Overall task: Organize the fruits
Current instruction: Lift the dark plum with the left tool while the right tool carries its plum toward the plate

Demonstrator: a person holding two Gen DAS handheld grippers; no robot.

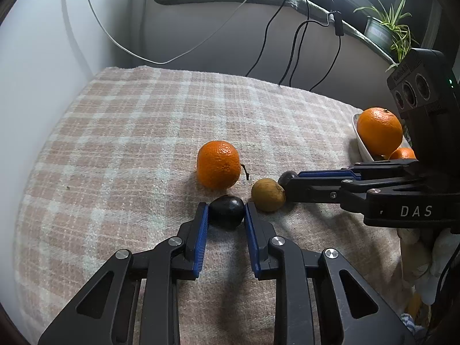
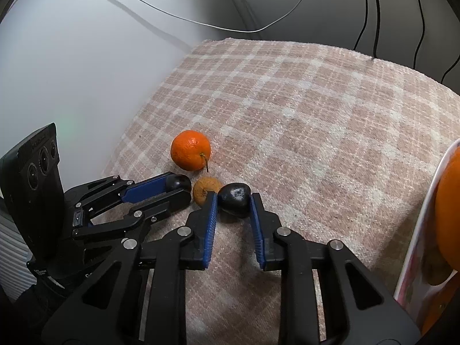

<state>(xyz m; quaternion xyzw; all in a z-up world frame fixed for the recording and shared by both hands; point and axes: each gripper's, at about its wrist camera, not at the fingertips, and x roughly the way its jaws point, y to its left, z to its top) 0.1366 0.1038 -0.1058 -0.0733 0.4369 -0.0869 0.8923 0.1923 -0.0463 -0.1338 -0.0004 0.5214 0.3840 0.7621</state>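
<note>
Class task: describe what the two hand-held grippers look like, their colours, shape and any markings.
Both are black, with skeletal linkage arms, silver pivot pins and blue ribbed pads. The right hand-held gripper bears white letters "DAS" and a boxy three-lens camera module; the left hand-held gripper looks the same.

A home: checked blanket [image 1: 143,132], potted plant [image 1: 388,28] on a cable-strewn sill.

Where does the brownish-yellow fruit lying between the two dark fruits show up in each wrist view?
Left wrist: brownish-yellow fruit, centre, just right of the left gripper's tips.
Right wrist, centre-left, behind the right gripper's left finger.
Shared landmark: loose orange on the plaid cloth.
</note>
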